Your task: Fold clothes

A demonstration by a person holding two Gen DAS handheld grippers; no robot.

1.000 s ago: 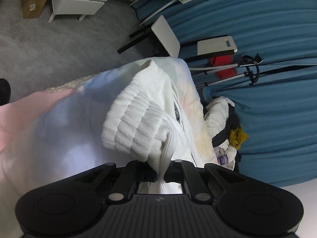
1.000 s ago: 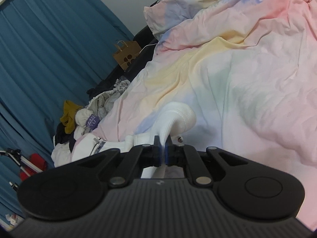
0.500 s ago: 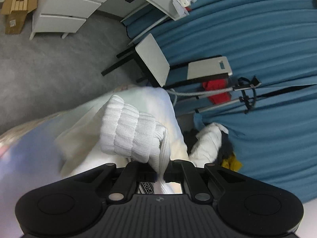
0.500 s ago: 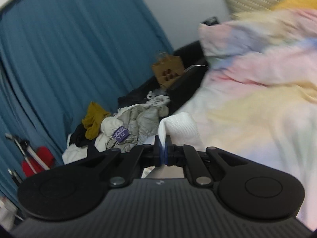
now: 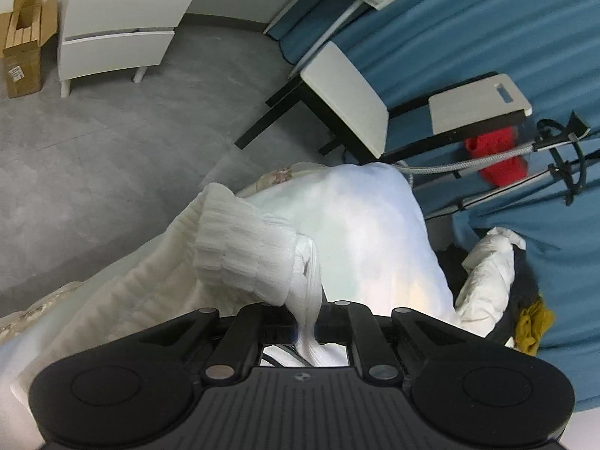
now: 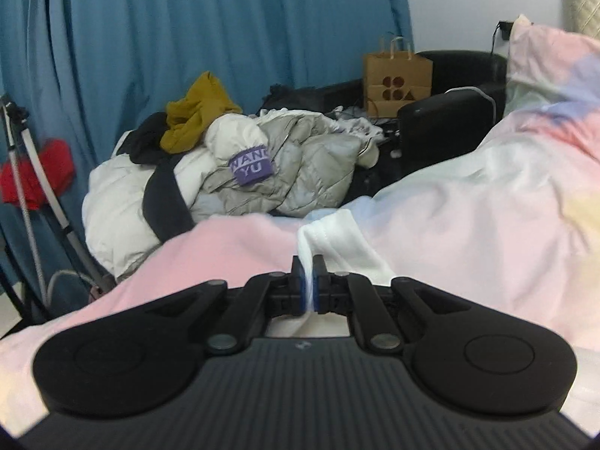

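Note:
A white garment with a ribbed knit hem hangs from my left gripper, which is shut on a fold of that ribbed edge. The rest of the cream fabric drapes down to the left over the bed. My right gripper is shut on another white edge of the garment, held just above the pastel duvet. The part of the garment between the two grippers is out of view.
A pile of clothes lies beside the bed by the blue curtain. A paper bag stands behind it. In the left wrist view a chair, white drawers and a cardboard box stand on the grey floor.
Both grippers have risen and tilted with the garment held. The left view now takes in more floor and furniture. The right view has swung from the duvet toward the clothes pile and curtain.

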